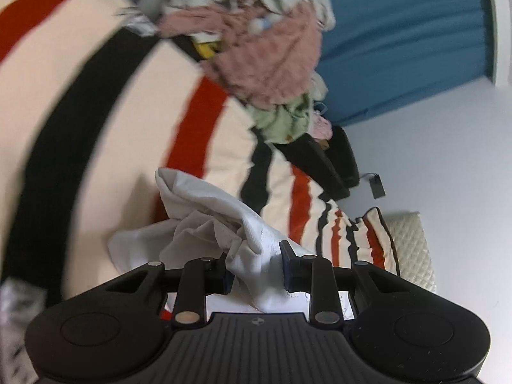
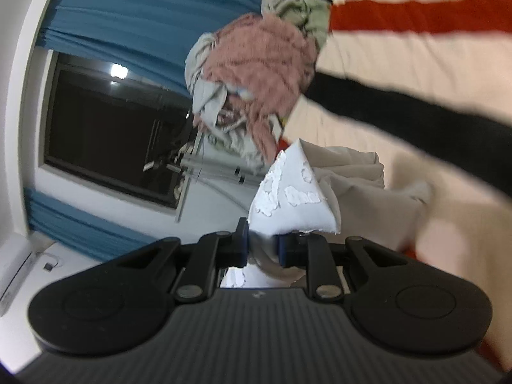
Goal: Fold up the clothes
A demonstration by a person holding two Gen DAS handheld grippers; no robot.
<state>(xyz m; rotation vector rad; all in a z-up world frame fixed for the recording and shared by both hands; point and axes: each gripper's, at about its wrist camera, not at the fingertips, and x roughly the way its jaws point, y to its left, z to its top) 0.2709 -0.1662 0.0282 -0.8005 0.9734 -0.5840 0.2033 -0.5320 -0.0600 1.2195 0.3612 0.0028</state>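
Left gripper (image 1: 256, 268), right gripper (image 2: 260, 246) both clamp white garment (image 1: 204, 211) over striped bedspread (image 1: 96, 102); blue curtain (image 1: 400, 32) behind.

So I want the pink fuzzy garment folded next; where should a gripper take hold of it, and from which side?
Probably its loose outer edge toward the striped bedspread, approached from the bed side. The pink fuzzy garment lies crumpled on top of the clothes pile, tangled with pale pieces, so a middle grab would likely lift neighbours too. Both grippers, left and right, hold the white garment now.
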